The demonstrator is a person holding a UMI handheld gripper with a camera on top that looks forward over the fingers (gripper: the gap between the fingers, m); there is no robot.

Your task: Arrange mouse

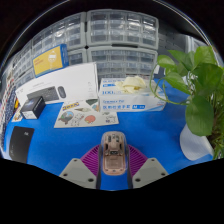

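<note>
Tongs gripping mouse, its underside hidden

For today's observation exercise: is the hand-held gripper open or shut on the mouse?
Shut on the mouse: the hand-held gripper has both purple pads pressed against its sides, with no gap visible, above the blue table.

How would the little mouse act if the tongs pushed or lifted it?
The mouse sits between the tongs. Its shell looks like hard plastic, so it is probably stiff, not squishy. It is small, so likely light. Its rounded, smooth top might slip a bit.
</note>
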